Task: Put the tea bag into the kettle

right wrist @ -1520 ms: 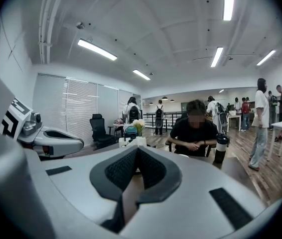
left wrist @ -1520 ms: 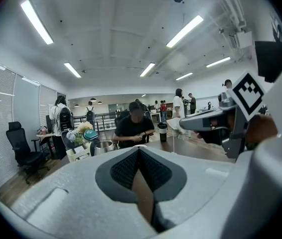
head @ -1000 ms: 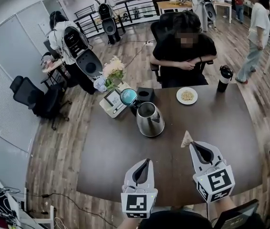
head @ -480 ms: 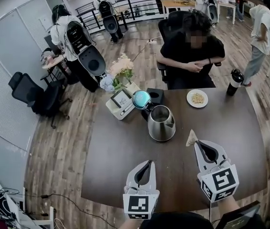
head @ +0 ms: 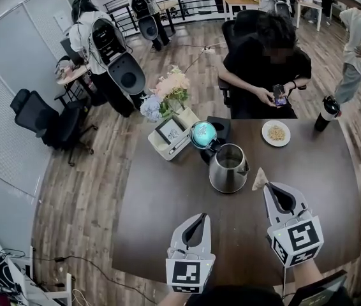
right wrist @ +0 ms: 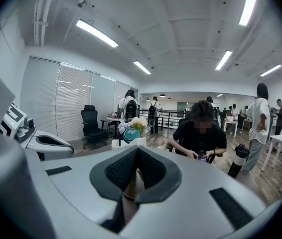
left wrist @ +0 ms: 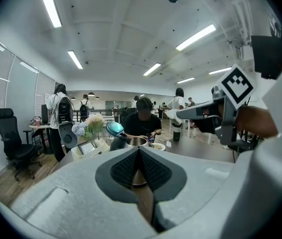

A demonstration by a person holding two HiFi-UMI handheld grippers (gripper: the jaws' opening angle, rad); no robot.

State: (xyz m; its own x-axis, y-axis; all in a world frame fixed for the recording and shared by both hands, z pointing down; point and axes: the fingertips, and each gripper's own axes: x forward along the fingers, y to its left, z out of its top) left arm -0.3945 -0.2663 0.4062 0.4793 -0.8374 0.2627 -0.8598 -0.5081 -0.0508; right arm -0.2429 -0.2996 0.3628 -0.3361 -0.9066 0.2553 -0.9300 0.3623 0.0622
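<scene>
— Tea bag: where is it?
— Pinched at the tip of the right claw, whose jaws are closed on it. It sits just right of the kettle, over the surface.
— And the kettle?
— Upright, beyond both claws, its top open.
— The left claw?
— Jaws together, gripping nothing, nearer and to the left.

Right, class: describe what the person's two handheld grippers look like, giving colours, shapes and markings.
The left gripper and right gripper match: smooth pale grey bodies that taper to a point, with dark ribbed pads lining the jaws. Each carries a white cube printed with black square markers.
</scene>
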